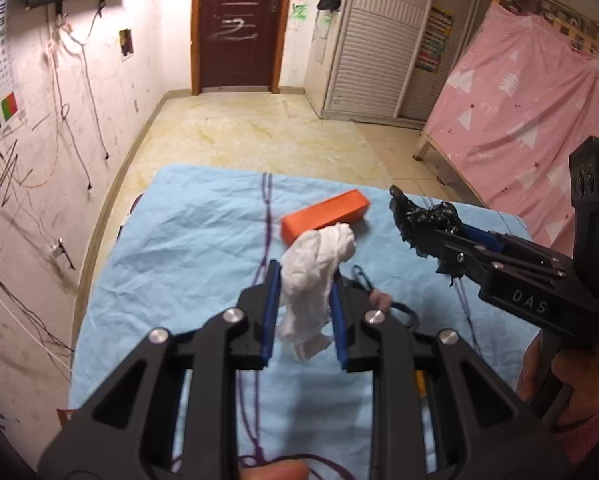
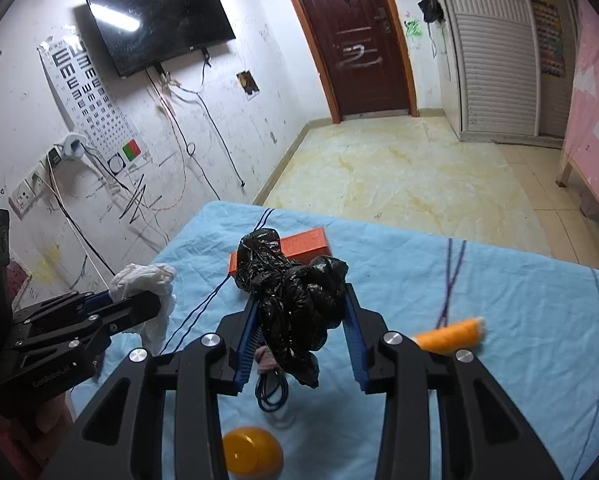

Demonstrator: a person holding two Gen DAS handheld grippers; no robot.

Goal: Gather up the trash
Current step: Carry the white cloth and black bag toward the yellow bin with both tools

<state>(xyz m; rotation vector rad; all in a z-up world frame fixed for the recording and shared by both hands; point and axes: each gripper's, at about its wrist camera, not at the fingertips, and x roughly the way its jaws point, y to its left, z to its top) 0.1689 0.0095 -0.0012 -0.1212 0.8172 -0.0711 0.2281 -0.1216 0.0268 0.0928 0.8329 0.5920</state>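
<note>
My left gripper (image 1: 305, 280) is shut on a crumpled white tissue (image 1: 315, 276) and holds it above the blue-clothed table (image 1: 179, 240). The tissue also shows in the right wrist view (image 2: 147, 280), with the left gripper (image 2: 131, 300) at the left. My right gripper (image 2: 301, 308) is shut on a crumpled black plastic bag (image 2: 291, 284) and holds it above the table. The bag (image 1: 423, 220) and the right gripper (image 1: 451, 232) also show at the right of the left wrist view.
An orange box (image 1: 325, 212) lies at the far middle of the table (image 2: 499, 320). A dark blue cable with a clip (image 2: 271, 388), an orange-capped bottle (image 2: 251, 452) and an orange roll (image 2: 449, 336) lie near me. Tiled floor lies beyond the table's far edge.
</note>
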